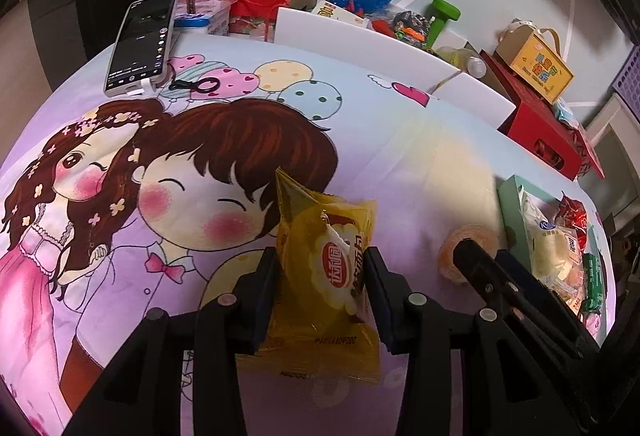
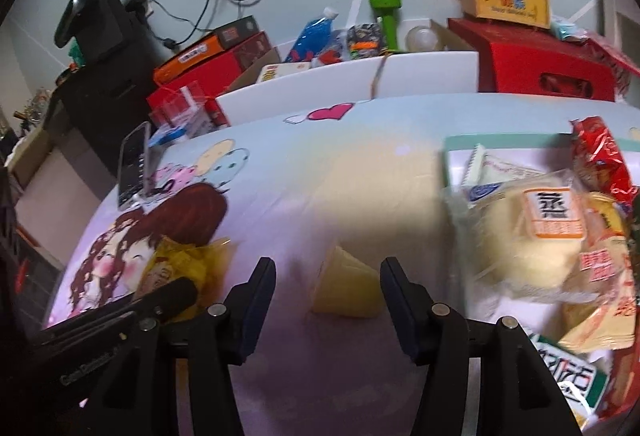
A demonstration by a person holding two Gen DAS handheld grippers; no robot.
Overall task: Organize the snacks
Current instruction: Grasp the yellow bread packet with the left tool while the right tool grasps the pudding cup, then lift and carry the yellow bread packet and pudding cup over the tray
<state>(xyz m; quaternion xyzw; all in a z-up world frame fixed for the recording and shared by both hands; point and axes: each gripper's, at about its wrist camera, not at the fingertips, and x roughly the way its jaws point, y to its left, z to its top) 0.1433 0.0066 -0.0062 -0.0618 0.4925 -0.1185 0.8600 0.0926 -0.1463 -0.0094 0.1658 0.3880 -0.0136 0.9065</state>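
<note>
My left gripper (image 1: 322,276) is shut on a yellow snack packet (image 1: 324,248), held upright just above the cartoon-print cloth (image 1: 200,195). The same packet (image 2: 180,260) shows at the lower left of the right wrist view. A small jelly cup (image 2: 346,288) lies on its side on the cloth between the fingers of my right gripper (image 2: 328,278), with a gap on its left side. That gripper is open. In the left wrist view the cup (image 1: 450,256) sits beside a right-gripper finger (image 1: 474,260). A green tray (image 2: 452,145) to the right holds several packets, among them a bread packet (image 2: 532,236).
A phone (image 1: 140,43) leans at the cloth's far left. Behind the cloth stand a white box (image 1: 360,35) of toys and bottles, red boxes (image 1: 540,131) and a yellow carton (image 1: 536,63). In the left wrist view, the green tray (image 1: 510,203) lies at the right edge.
</note>
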